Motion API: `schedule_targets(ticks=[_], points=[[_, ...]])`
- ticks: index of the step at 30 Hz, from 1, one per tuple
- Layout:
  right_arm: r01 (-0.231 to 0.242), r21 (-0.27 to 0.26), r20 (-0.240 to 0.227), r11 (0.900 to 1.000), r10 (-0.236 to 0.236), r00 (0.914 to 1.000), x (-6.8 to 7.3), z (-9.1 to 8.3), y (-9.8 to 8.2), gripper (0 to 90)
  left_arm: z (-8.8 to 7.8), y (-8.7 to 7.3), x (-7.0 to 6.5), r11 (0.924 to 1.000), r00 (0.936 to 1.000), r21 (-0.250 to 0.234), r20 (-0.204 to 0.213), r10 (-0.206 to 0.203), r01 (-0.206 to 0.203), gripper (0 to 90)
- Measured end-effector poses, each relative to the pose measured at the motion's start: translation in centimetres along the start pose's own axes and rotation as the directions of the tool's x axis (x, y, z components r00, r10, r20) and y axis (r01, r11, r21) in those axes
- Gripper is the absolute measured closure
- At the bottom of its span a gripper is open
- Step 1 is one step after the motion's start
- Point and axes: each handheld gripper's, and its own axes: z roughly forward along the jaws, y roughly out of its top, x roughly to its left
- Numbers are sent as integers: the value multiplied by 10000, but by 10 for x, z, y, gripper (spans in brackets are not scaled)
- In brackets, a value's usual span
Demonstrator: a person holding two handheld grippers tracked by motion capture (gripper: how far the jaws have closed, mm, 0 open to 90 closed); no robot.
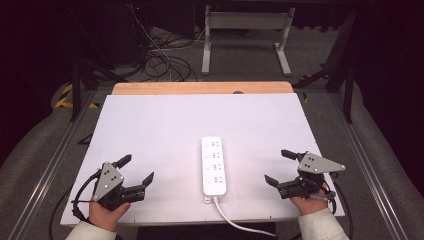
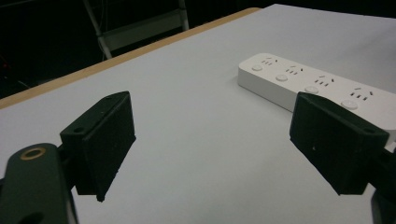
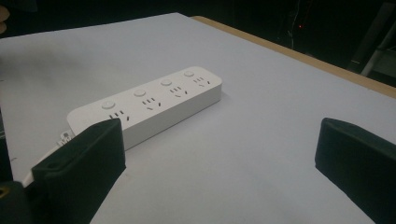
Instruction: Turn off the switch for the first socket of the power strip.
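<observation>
one power strip [image 1: 213, 165] with four sockets; left hand-held gripper [image 1: 136, 168] and right hand-held gripper [image 1: 280, 167] both released.

Lab or test bay: white-topped counter [image 1: 150, 125], cable tangle [image 1: 160, 62] on grey floor, dark surround, metal frame legs [image 1: 245, 35].

The left gripper [image 2: 212, 142] has its two black fingers [image 2: 100, 144] spread wide apart, with nothing between them but bare white counter [image 2: 196, 121]. A white power strip [image 2: 317, 86] lies flat on the counter to the right, its far end clear and its near end hidden behind the right-hand finger. Four sockets, each with a round button, show along its top. A wooden edge [image 2: 126, 56] borders the counter's far side, with darkness beyond.
</observation>
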Motion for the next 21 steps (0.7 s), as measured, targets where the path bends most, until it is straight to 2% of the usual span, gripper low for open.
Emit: schedule_targets(ticks=[9, 16, 21], points=[[10, 4, 8, 10000, -10, 10000, 1, -1, 0, 44, -2, 0, -1, 9999, 10000, -114, -79, 20, -21, 147], [27, 97, -38, 9999, -27, 10000, 1, 0, 0, 52, -2, 0, 1, 9995, 9995, -43, -73, -306, 305, 147], [6, 139, -102, 9999, -5, 9999, 1, 1, 0, 56, -3, 0, -1, 9998, 9998, -139, -163, -111, 109, 148]])
